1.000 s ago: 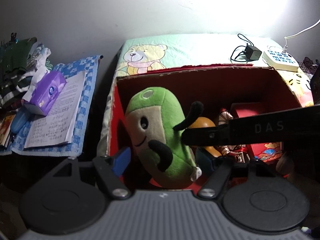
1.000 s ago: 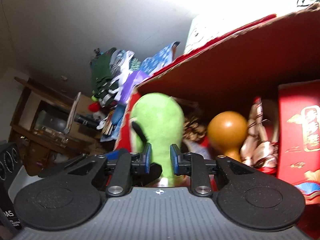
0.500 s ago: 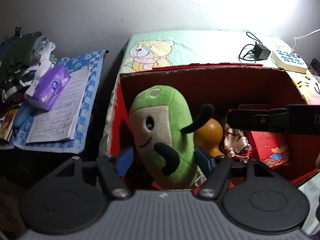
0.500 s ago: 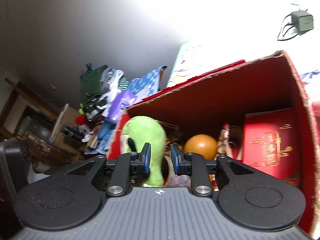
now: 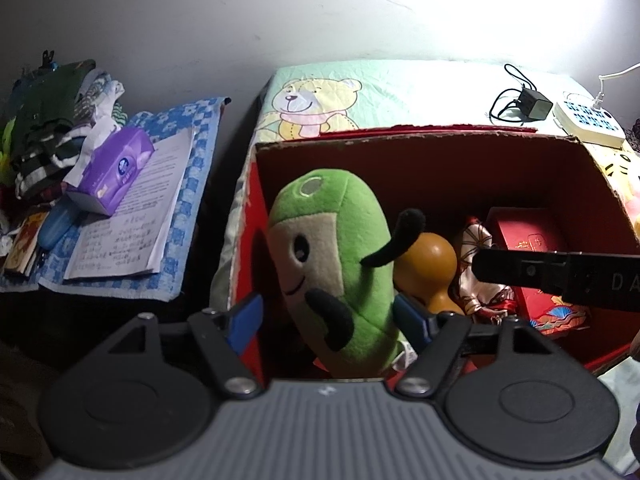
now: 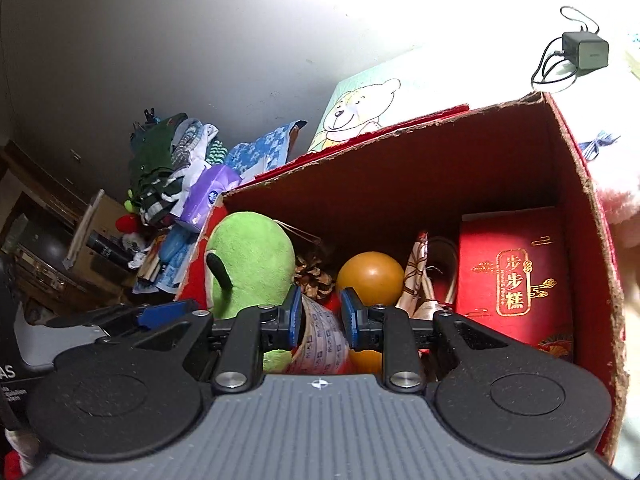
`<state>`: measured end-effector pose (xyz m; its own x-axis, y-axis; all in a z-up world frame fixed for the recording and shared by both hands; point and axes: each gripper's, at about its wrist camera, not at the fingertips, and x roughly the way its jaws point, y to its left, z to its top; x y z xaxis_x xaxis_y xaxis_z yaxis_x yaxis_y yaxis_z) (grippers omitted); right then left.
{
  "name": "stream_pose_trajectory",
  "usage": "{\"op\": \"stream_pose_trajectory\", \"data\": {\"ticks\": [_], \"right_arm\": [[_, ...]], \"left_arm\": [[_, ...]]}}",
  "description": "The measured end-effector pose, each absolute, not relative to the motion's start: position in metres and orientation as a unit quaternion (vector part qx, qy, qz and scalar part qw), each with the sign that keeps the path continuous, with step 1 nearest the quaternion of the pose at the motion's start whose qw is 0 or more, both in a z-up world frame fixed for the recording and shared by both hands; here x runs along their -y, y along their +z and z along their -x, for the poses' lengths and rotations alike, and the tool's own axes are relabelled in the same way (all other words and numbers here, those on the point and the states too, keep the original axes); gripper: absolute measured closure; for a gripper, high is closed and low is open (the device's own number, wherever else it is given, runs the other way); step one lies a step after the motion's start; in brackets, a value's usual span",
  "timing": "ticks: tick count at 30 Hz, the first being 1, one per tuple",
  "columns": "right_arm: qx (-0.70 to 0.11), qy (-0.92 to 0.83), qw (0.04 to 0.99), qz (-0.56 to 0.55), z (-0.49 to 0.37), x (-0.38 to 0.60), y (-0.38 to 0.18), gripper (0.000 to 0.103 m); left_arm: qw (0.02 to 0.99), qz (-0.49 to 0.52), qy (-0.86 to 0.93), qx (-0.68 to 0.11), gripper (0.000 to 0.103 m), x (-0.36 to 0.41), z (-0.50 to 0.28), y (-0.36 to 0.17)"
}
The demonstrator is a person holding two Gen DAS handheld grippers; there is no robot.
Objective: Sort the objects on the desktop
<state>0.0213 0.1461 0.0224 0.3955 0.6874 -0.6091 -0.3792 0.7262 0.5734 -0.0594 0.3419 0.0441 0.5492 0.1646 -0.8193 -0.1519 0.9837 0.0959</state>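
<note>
The left gripper (image 5: 330, 316) stands spread wide, its blue pads (image 5: 247, 320) flanking the green plush toy (image 5: 332, 268) without clearly touching it; the toy stands upright at the near-left end of the red cardboard box (image 5: 440, 144). The right gripper (image 6: 318, 318) hangs over the box's near edge with its fingers drawn to a narrow gap and nothing clamped; a printed paper roll (image 6: 322, 344) lies behind that gap, and the orange gourd (image 6: 370, 274) sits just beyond its right finger. Further right lie a patterned cloth (image 6: 418, 280) and a red gift box (image 6: 516, 276).

To my eye the toy looks freshly placed or about to be taken; I cannot tell which. Off to the left gripper's left, a tissue pack (image 5: 114, 168) and notebook (image 5: 136, 216) remain outside the box. Next move would call for lifting clear of the box walls and heading there.
</note>
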Motion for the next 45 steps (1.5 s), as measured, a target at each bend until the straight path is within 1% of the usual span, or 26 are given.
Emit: {"op": "stream_pose_trajectory", "data": {"ticks": [22,37,45], "right_arm": [[-0.424,0.281,0.851,-0.132,0.017,-0.136,0.036,0.077],[-0.402,0.257,0.866,-0.153,0.047,-0.110,0.043,0.077],[-0.389,0.244,0.873,-0.164,0.057,-0.099,0.049,0.077]], "left_arm": [[0.886,-0.027,0.081,-0.455,0.025,-0.317,0.084,0.060],[0.890,-0.045,0.064,-0.450,0.025,-0.287,0.096,0.062],[0.894,-0.058,0.052,-0.440,0.021,-0.273,0.098,0.068]]}}
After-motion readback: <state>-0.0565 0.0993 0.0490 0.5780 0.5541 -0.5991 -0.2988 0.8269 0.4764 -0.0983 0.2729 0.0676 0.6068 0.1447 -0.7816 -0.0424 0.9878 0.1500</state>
